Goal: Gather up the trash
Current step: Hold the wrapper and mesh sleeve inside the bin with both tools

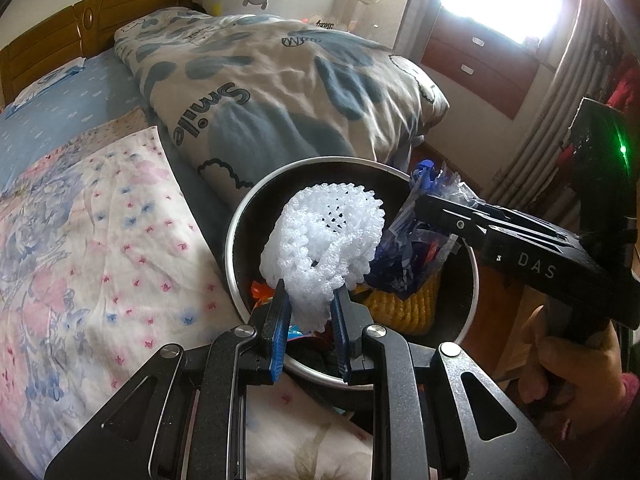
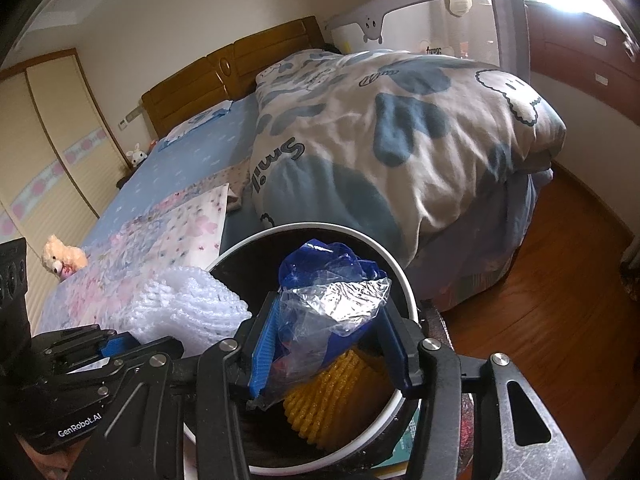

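Clamped in our left gripper [image 1: 310, 312], white foam netting [image 1: 324, 240] hovers above the round, white-rimmed black bin [image 1: 232, 236]; our right gripper [image 2: 326, 344] pinches a crinkled blue-and-clear plastic wrapper [image 2: 332, 292]; both remain undropped.

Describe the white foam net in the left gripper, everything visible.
The foam net is a white, soft-looking mesh sleeve, crumpled into a curled loop with an open lattice at its top. Its lower end is pinched between the left gripper's blue-padded fingers. It hangs over the open bin, above a yellow net inside, beside the blue wrapper.
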